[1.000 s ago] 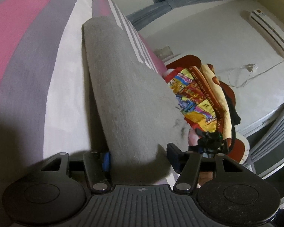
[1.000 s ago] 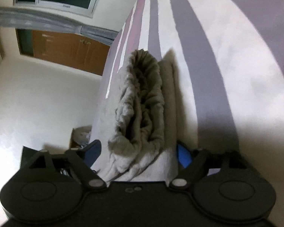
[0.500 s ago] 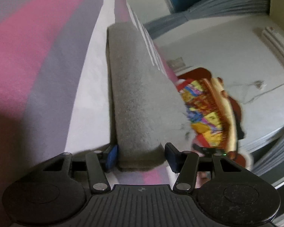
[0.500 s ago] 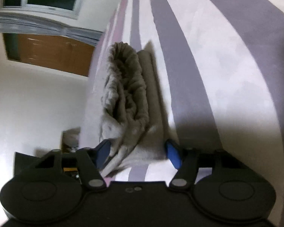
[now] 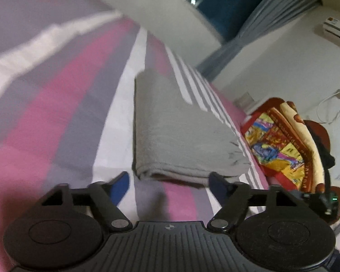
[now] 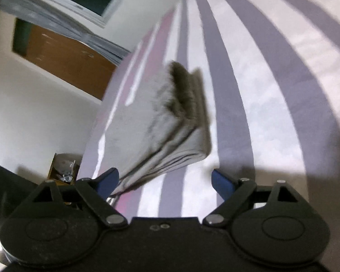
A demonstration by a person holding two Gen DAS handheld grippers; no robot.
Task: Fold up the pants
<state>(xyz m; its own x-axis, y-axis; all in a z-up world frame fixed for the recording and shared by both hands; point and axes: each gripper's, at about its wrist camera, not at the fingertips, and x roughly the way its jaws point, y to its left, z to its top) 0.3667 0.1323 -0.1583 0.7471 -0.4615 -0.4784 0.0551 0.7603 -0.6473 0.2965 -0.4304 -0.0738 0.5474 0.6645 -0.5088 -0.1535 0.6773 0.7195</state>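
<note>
The grey pants [image 5: 174,131] lie folded into a thick rectangular stack on the striped bed sheet [image 5: 56,113]. My left gripper [image 5: 168,182] is open and empty, just short of the stack's smooth folded edge. In the right wrist view the stack [image 6: 170,122] shows its layered open ends. My right gripper [image 6: 164,180] is open and empty, a little back from that side, with its left finger [image 6: 106,179] near the cloth's lower corner.
The bed edge runs along the right in the left wrist view. Beyond it stands a colourful printed bag or cushion [image 5: 281,140]. A wooden door [image 6: 63,61] and a small box of clutter [image 6: 63,170] lie off the bed's left side.
Both grippers have let go of the pants and drawn back. The jaws have opened wider, and the folded stack now lies free on the sheet ahead of them.
</note>
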